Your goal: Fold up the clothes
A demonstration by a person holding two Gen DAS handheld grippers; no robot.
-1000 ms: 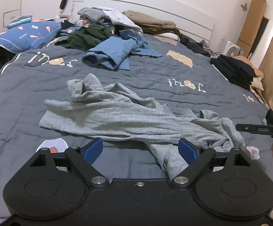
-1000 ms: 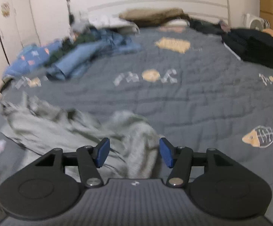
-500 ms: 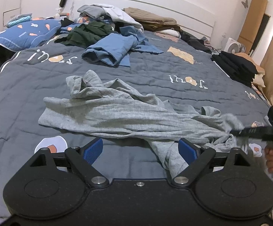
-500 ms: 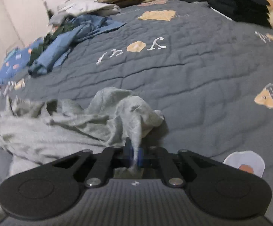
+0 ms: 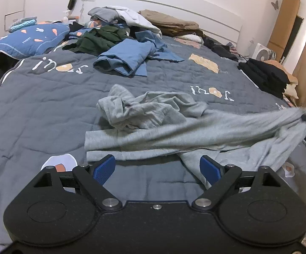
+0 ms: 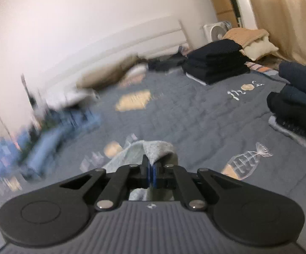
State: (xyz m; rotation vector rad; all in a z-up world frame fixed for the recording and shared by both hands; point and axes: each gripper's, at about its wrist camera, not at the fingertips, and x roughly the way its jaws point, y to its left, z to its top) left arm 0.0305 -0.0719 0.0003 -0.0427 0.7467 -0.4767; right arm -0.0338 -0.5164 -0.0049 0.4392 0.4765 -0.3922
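A crumpled grey garment [image 5: 153, 124] lies on the dark grey quilted bedspread [image 5: 36, 110], its right part stretched and lifted off the bed toward the right edge. My right gripper [image 6: 152, 169] is shut on an edge of that grey garment [image 6: 157, 150], the cloth pinched between the blue pads; in the left wrist view it shows only as a dark shape at the far right. My left gripper [image 5: 157, 169] hovers open just in front of the garment's near edge, with nothing between its blue pads [image 5: 103, 169].
Unfolded blue clothes [image 5: 127, 59], a dark green garment [image 5: 98, 40] and tan trousers [image 5: 170, 22] are heaped near the headboard. Folded black stacks [image 6: 214, 63] sit on the bed's right side, with a dark pile [image 6: 296, 97] nearer. A fan [image 5: 262, 53] stands beyond.
My right gripper closed on the grey garment's right end, then pulled it up and to the right, stretching the cloth and dragging it across the bed. The left gripper stayed still and open.
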